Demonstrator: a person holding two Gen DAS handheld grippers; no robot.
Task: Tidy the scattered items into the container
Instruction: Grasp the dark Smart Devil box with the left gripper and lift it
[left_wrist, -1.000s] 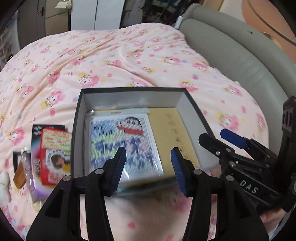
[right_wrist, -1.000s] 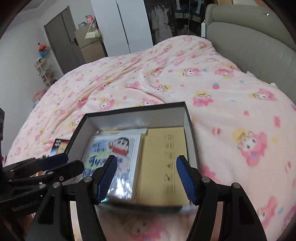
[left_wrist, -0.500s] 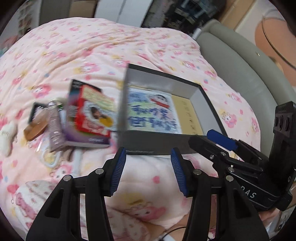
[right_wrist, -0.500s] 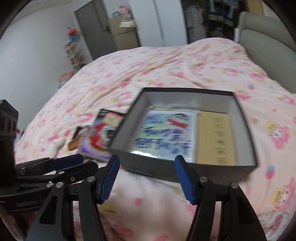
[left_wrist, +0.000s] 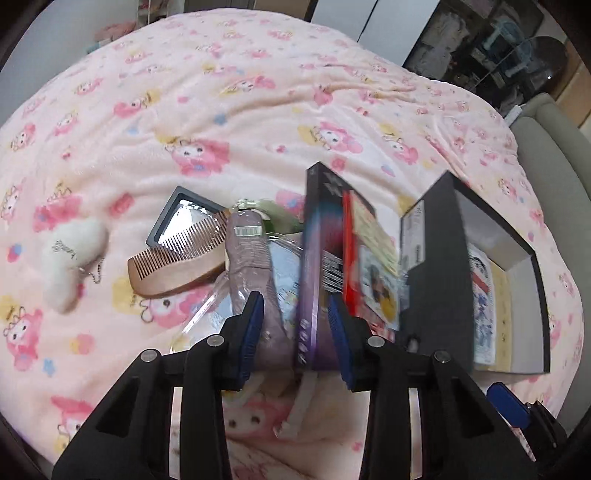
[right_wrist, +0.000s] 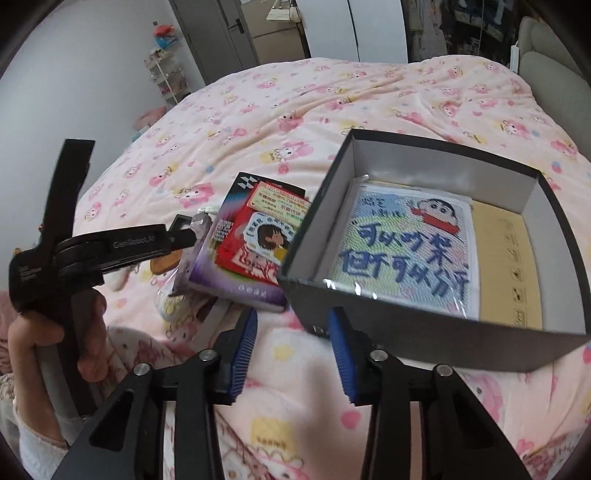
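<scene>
i'm lining up my left fingers (left_wrist: 295, 332), spread wide and empty, on the purple book (left_wrist: 314, 280) lying on the bed beside the black box (right_wrist: 436, 332), my right fingers (right_wrist: 291, 343) likewise open, and next i'd close on its edge.

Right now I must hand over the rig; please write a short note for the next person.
Left gripper: jaws open, holding nothing, pointed at the purple box.
Right gripper: jaws open, holding nothing, near the container's front corner.
Done: cartoon pouch and tan envelope lie flat inside.
Left on the blanket: purple box with the red packet on it, wooden comb, small mirror, mauve tube, white plush charm.
</scene>
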